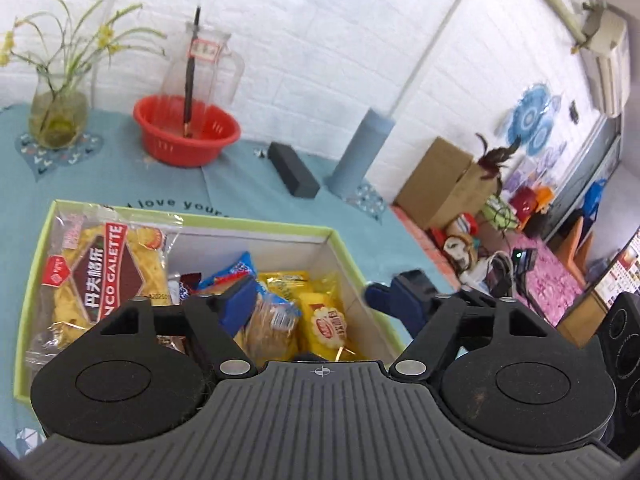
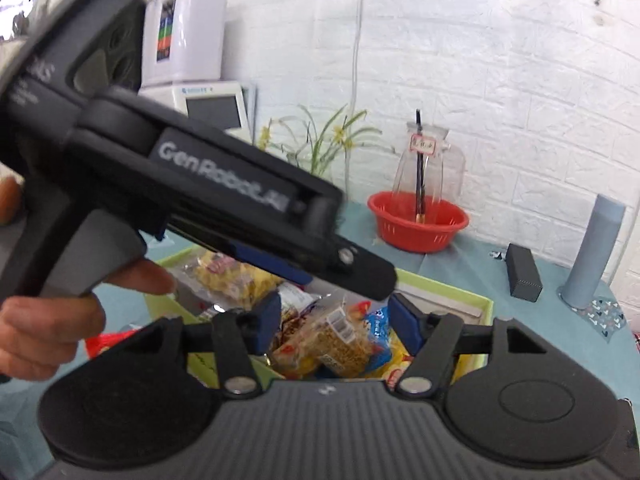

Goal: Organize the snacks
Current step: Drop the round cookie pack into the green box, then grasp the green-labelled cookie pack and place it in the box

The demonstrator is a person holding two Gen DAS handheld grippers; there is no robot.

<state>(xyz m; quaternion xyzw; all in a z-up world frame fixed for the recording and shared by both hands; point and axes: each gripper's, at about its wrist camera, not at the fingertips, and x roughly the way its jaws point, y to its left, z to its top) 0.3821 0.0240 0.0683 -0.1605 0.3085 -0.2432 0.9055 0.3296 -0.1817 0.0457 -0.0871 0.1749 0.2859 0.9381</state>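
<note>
1. Our left gripper has its blue fingers spread wide with nothing pinched between them; they hang above the snack box, apart from the packets.
2. Our right gripper also stands wide, its blue pads clear of the wrappers below and gripping nothing.
3. Under the left fingers, at six o'clock inside the box, lie a brown cake packet and a yellow bread packet; a blue wrapper sits toward twelve o'clock of them.
4. A large clear galette bag leans along the box's nine o'clock wall.
5. From the right wrist, a clear packet of brown biscuits lies between our pads, with more yellow and blue wrappers around it.
6. The left gripper's black body crosses this view from ten o'clock toward the centre and hides much of the box's far side; a hand holds its grip at nine o'clock.
7. Beyond the box, on the teal tablecloth, a red basket stands at twelve o'clock with a glass jug holding a dark stick behind it.
8. A vase of yellow flowers is at ten o'clock, a dark block and a blue cylinder at one o'clock.
9. Cardboard boxes and toys lie off the table at three o'clock.
</note>
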